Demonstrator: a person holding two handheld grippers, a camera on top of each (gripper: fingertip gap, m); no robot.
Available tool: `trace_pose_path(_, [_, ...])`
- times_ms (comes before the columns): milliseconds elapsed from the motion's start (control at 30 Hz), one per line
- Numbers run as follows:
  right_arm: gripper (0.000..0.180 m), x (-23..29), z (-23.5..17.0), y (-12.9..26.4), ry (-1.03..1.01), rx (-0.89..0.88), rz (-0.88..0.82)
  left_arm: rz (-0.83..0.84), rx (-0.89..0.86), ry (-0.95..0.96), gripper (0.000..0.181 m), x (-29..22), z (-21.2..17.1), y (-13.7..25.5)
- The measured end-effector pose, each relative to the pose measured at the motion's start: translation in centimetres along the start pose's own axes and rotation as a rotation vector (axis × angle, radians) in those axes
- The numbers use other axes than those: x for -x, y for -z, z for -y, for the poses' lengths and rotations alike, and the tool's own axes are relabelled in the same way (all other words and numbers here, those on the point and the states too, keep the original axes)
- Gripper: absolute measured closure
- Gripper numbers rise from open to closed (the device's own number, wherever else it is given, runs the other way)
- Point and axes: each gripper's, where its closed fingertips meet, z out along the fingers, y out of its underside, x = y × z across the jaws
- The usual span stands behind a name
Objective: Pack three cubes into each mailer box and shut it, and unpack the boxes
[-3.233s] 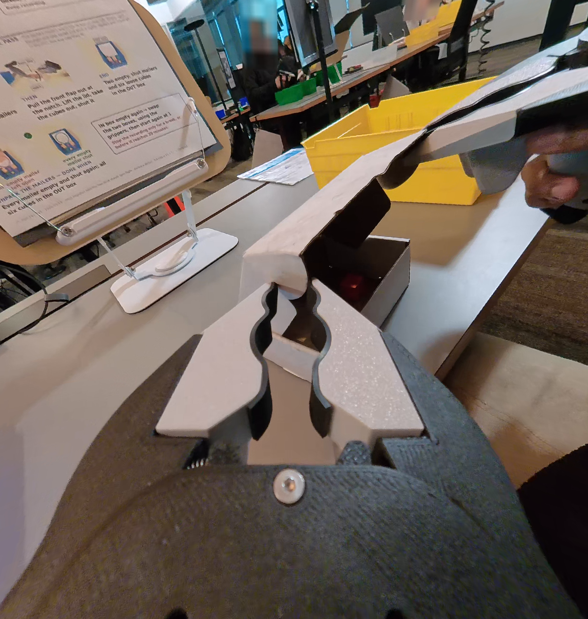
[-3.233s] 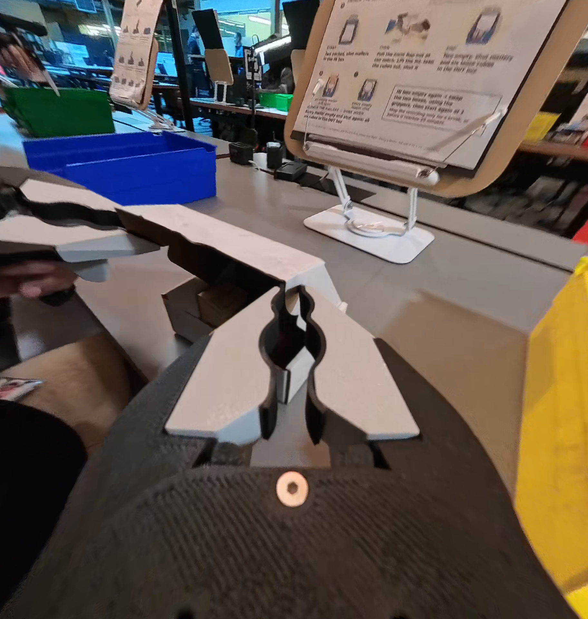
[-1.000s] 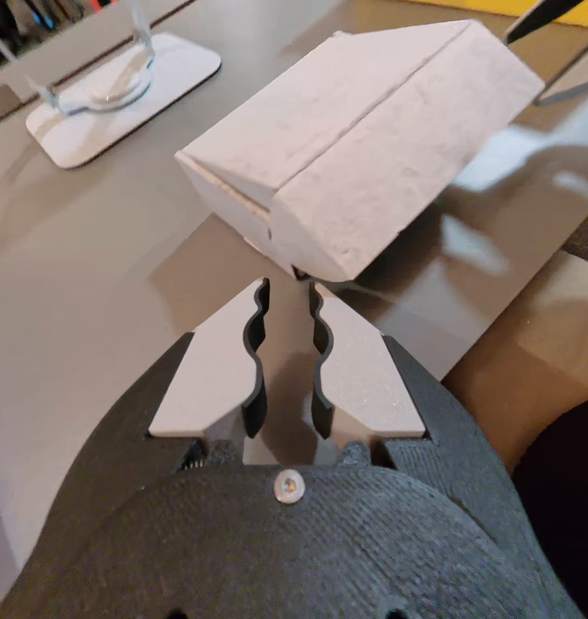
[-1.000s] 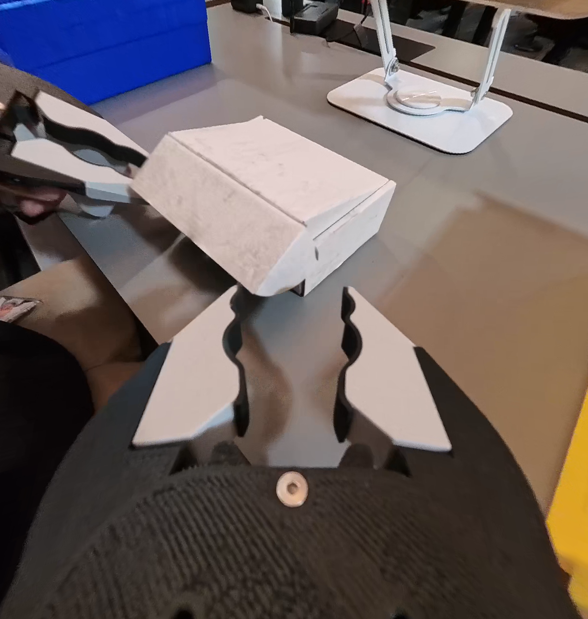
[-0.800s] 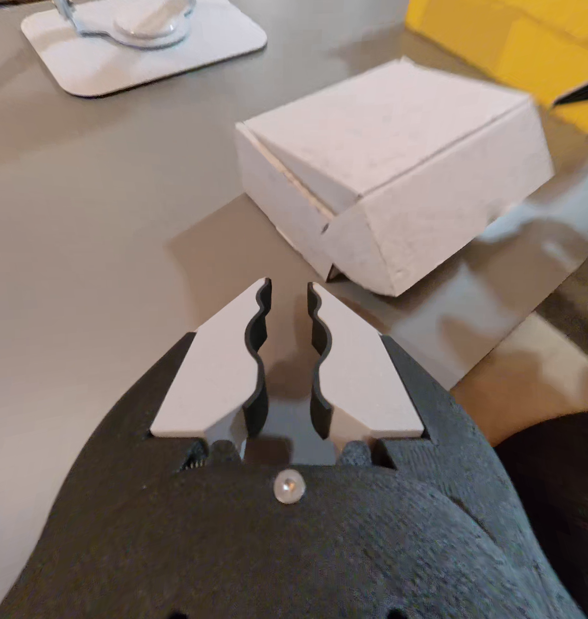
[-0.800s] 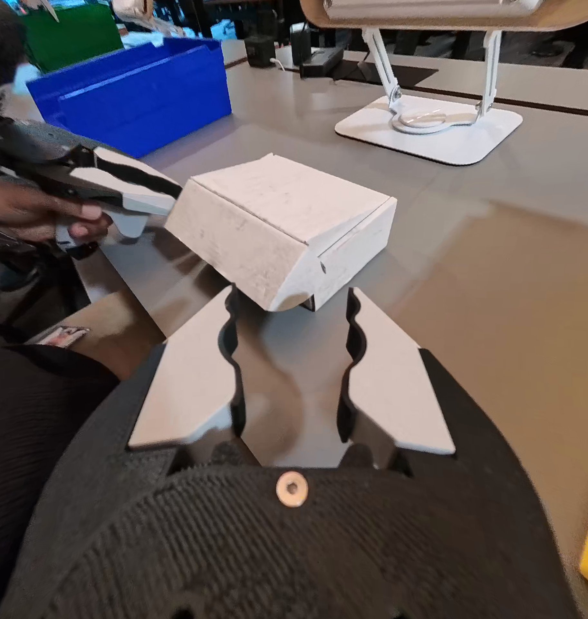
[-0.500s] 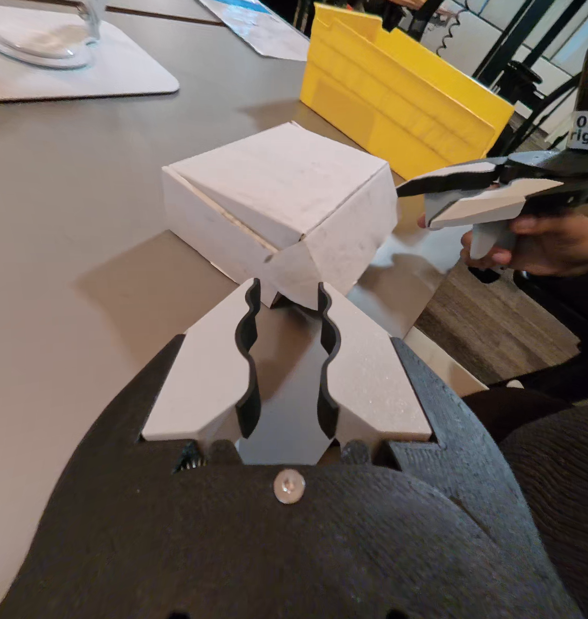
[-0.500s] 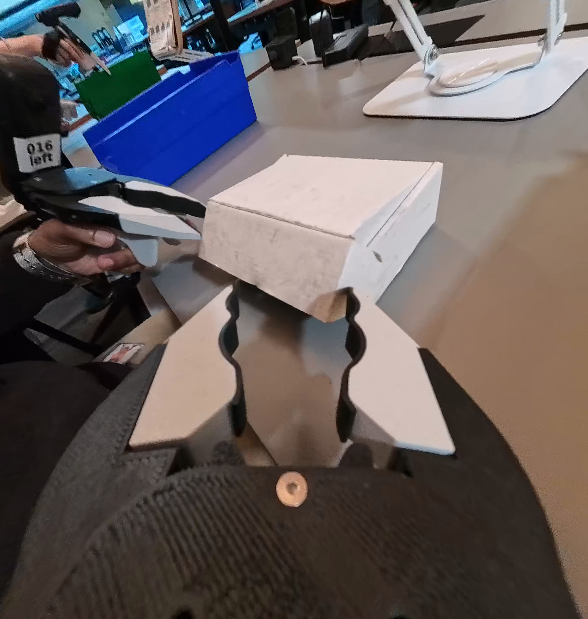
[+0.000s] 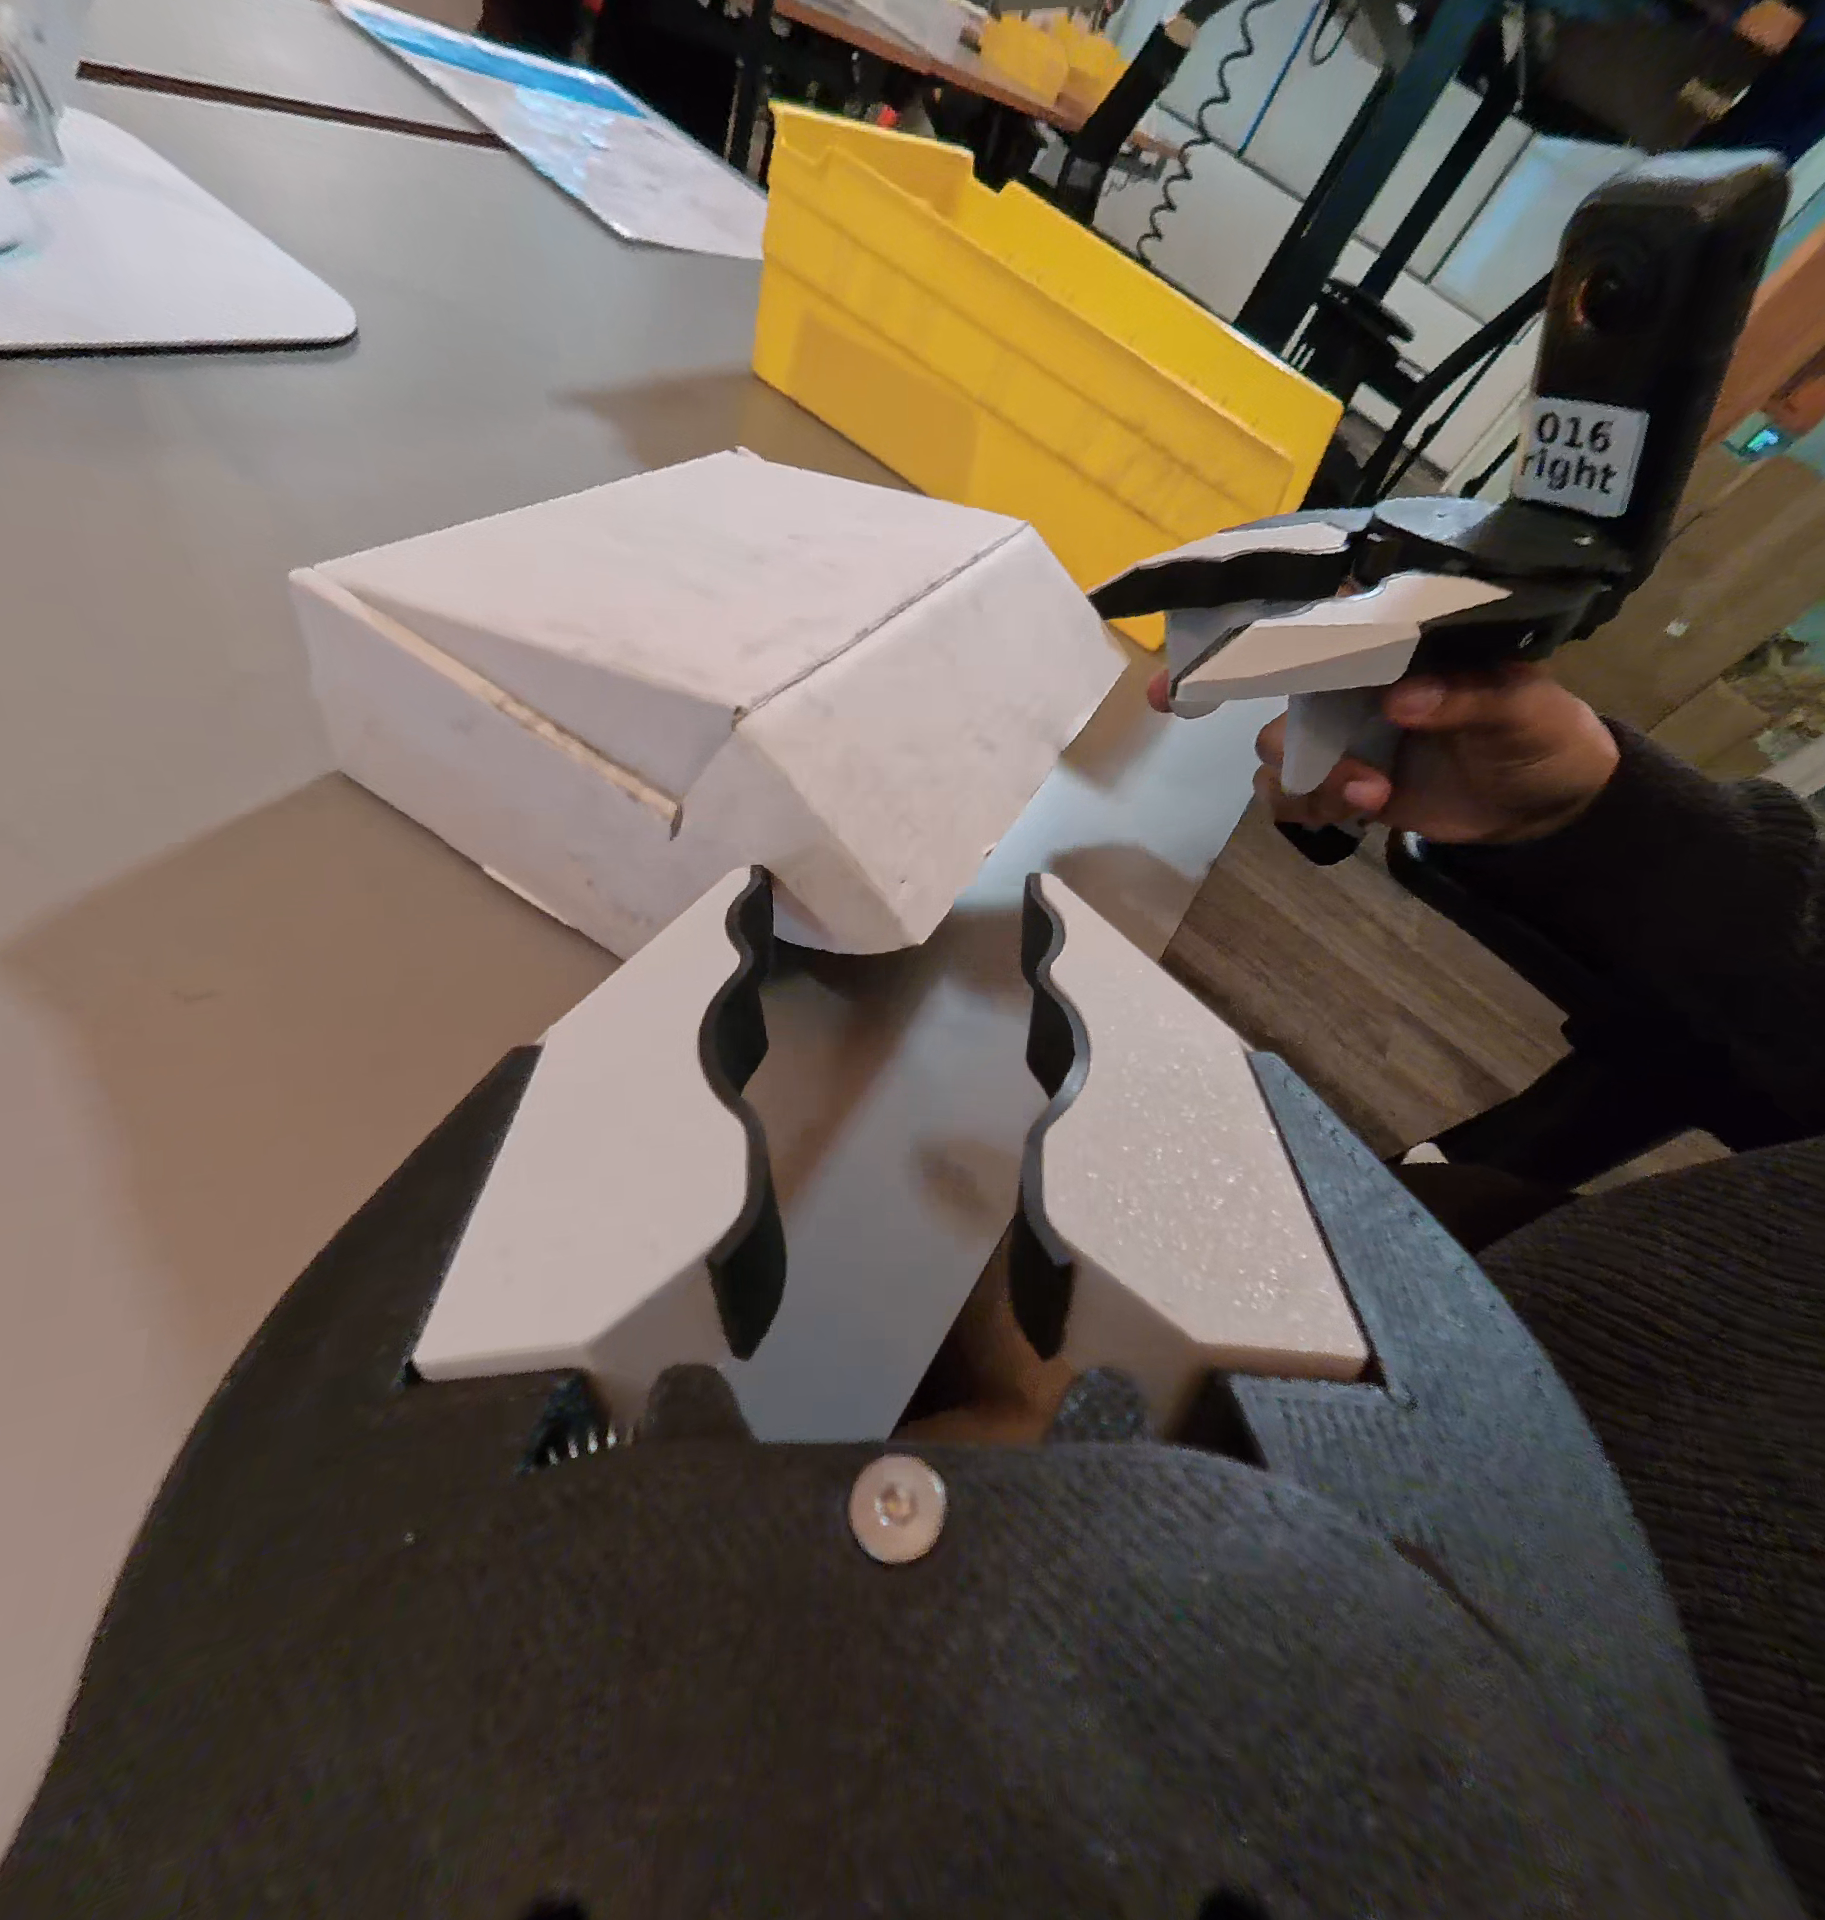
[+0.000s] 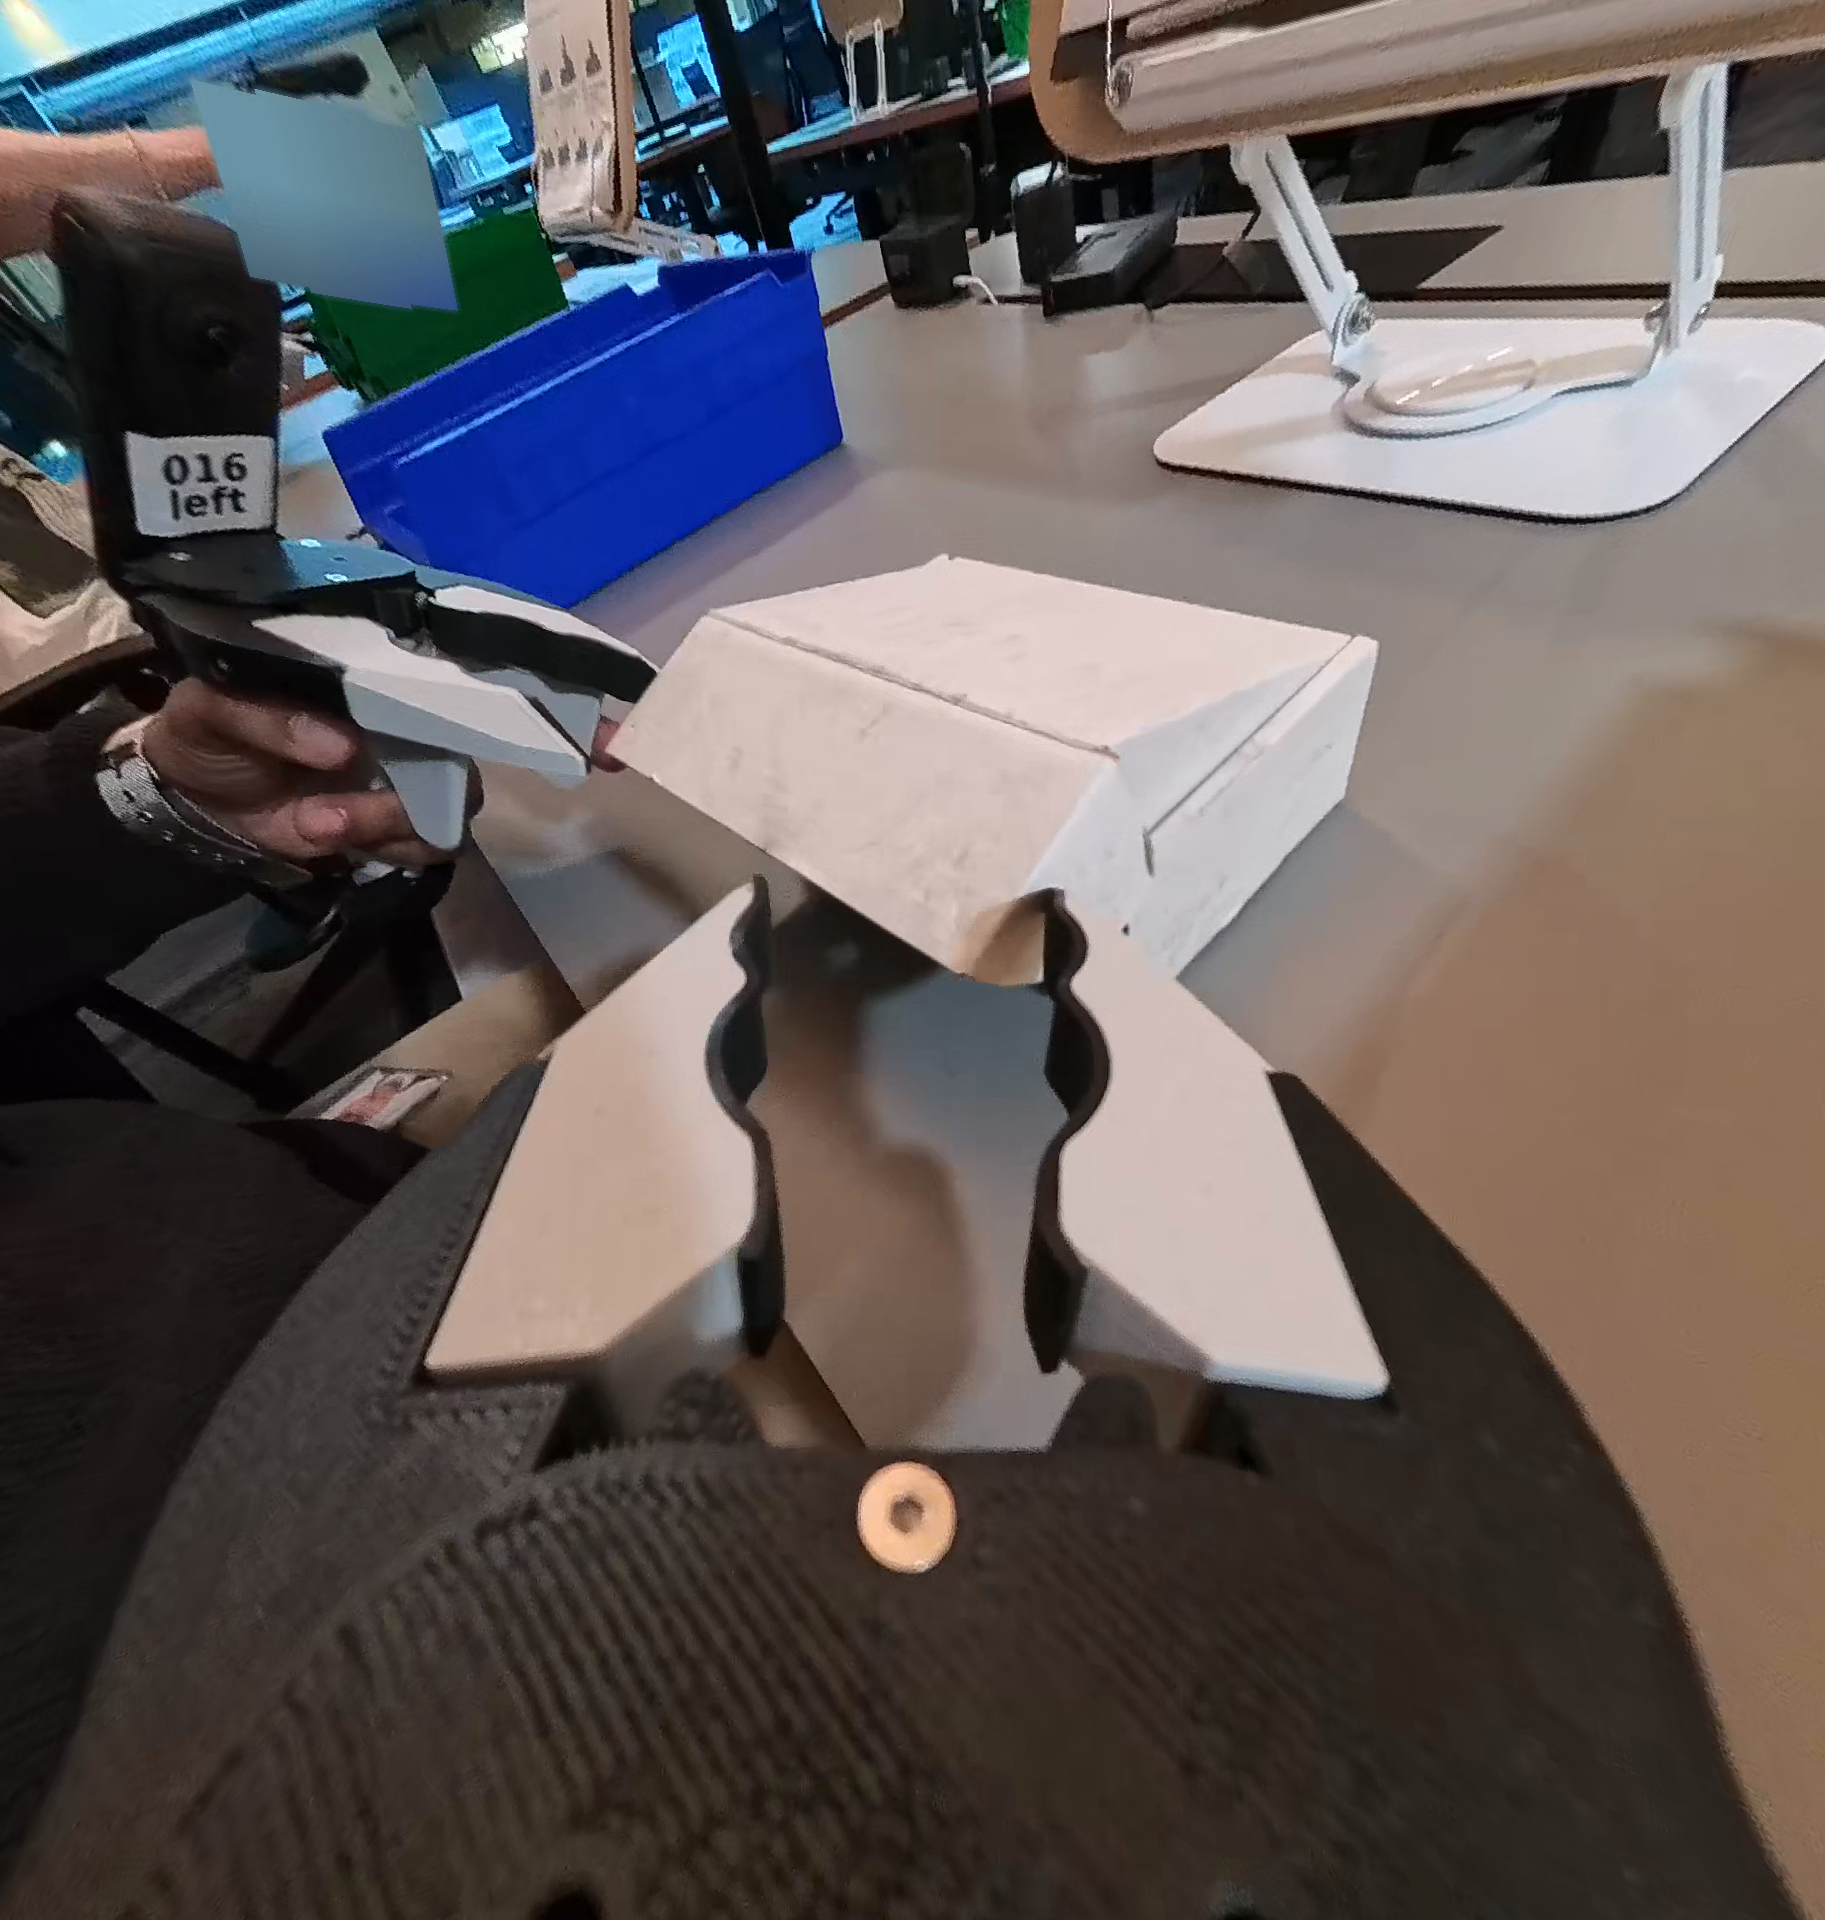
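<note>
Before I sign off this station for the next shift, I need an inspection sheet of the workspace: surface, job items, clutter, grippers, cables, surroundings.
Surface: grey table, bare in front of the box.
Job's things: white mailer box near the table's edge, lid down, front flap not tucked in, sticking out at a slant; cubes not seen.
Clutter: yellow bin, blue bin, white stand base, a printed sheet.
Grippers: left gripper and right gripper both open, one at each end of the flap.
Cables: a coiled cord behind the yellow bin.
Surroundings: other benches, a green bin, another person's arm.
</note>
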Motion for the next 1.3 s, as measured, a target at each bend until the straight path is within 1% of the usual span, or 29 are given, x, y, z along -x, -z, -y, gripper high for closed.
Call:
trace_pose_path(167, [0.132, 0.2, 1.0, 0.5, -0.029, -0.062, 0.023, -0.052, -0.058, 0.027, 0.139, -0.8, 1.0, 0.4])
trace_pose_path(267, [0.135, 0.1, 1.6, 0.7, -0.047, -0.098, 0.019, -0.088, -0.072, 0.049, 0.139, -1.3, 1.3, 0.6])
trace_pose_path(433, [0.135, 0.0, 0.6, 0.3, -0.052, -0.044, 0.014, -0.048, -0.038, 0.058, 0.141, -0.7, 0.7, 0.3])
trace_pose_path(633, [0.135, -0.1, 0.5, 0.3, -0.018, -0.036, 0.001, -0.042, -0.031, 0.041, 0.141, -0.9, 0.5, 0.3])
trace_pose_path(800, [0.129, -0.3, -0.1, 0.2, -0.004, -0.003, -0.004, -0.022, -0.013, 0.012, 0.140, -0.7, 0.2, 0.1])
trace_pose_path(900, [0.124, -0.6, -0.6, 0.2, 0.060, 0.036, -0.035, 0.025, 0.007, -0.050, 0.138, -0.1, -0.1, 0.1])
trace_pose_path(967, [0.124, -1.0, -0.9, 0.2, 0.130, 0.056, -0.073, 0.065, 0.021, -0.117, 0.138, 0.2, -0.3, 0.0])
trace_pose_path(1067, [0.130, -1.1, -1.1, 0.0, 0.258, 0.074, -0.126, 0.099, 0.065, -0.222, 0.134, 0.0, -1.2, -0.4])
trace_pose_path(1167, [0.130, -1.1, -1.7, -0.5, 0.382, 0.112, -0.175, 0.140, 0.086, -0.317, 0.134, 0.1, -1.6, -0.7])
trace_pose_path(1300, [0.137, -1.7, -1.8, -0.6, 0.580, 0.150, -0.291, 0.187, 0.080, -0.387, 0.135, 0.3, -1.5, -0.7])
